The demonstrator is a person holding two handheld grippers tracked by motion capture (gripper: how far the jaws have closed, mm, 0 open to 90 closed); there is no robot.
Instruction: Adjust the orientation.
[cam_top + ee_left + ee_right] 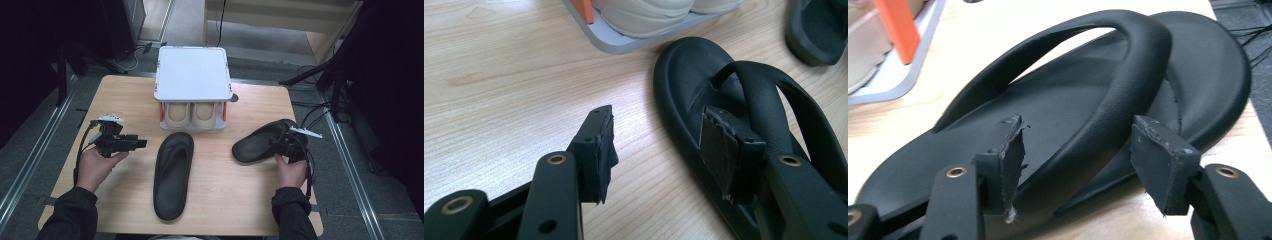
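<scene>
Two black flip-flop sandals lie on the wooden table (125, 95). One sandal (173, 175) (684, 85) lies lengthwise in the middle. The other sandal (255, 145) (1063, 100) lies at the right, angled. My right gripper (276, 143) (1078, 160) sits over that sandal's heel end, open, with the strap (1128, 75) passing between its pads untouched. My left gripper (141, 143) (664, 150) is held at the left and points at the middle sandal. It is open with nothing between its fingers.
A small white-topped shoe rack (192, 75) (624, 45) stands at the table's back centre, with a beige pair of shoes (192, 115) (644, 15) on its lower shelf. Bare wood lies at the front left and right. Floor cables run past the right edge.
</scene>
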